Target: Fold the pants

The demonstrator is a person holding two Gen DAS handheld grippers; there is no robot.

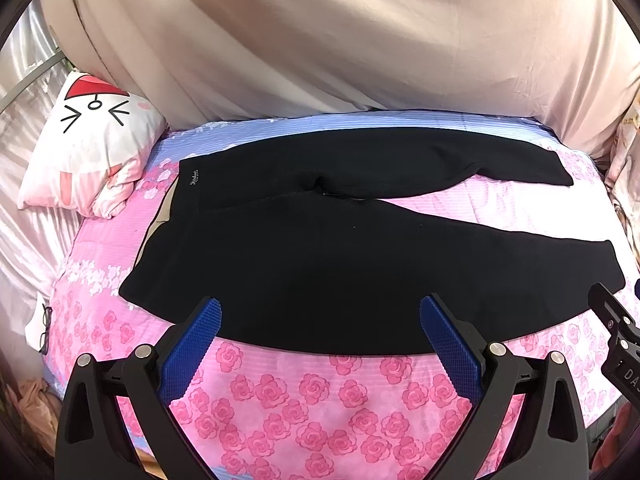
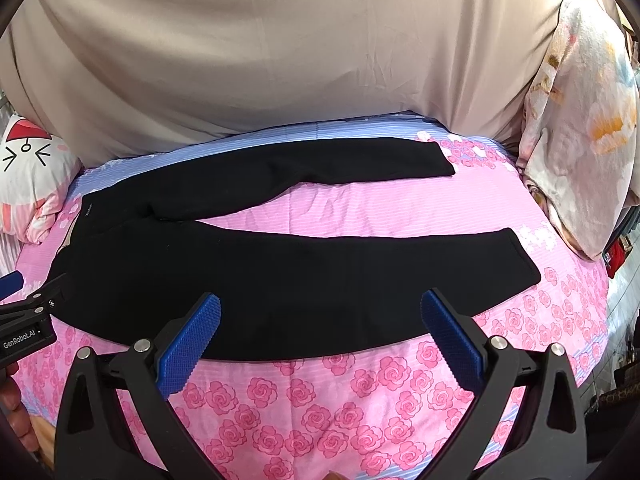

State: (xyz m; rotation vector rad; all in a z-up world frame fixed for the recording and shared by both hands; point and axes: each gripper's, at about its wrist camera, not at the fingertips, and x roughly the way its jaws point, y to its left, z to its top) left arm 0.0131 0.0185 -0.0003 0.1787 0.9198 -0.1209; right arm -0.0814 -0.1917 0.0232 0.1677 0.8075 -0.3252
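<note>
Pants, black, lie flat and spread out on the bed, over a pink rose-print cover with a blue-striped band along the far edge. Waistband points left, both legs run right. Small pale logo near the far corner of the waistband; beige lining shows at the waist opening. Legs split from the crotch in a narrow V, with pink cover visible between them. Far leg is slimmer in view and ends in a straight cuff at far right; near leg looks broader, its cuff also squared off. Fabric matte, mostly smooth, slight puckering at the crotch.

Left gripper hovers over the near edge of the pants, blue-padded fingers spread wide, nothing between them. Right gripper likewise above the near leg, fingers spread apart, empty.

Cartoon-face pillow sits at far left, floral bedding at right, beige sheet behind the bed.
</note>
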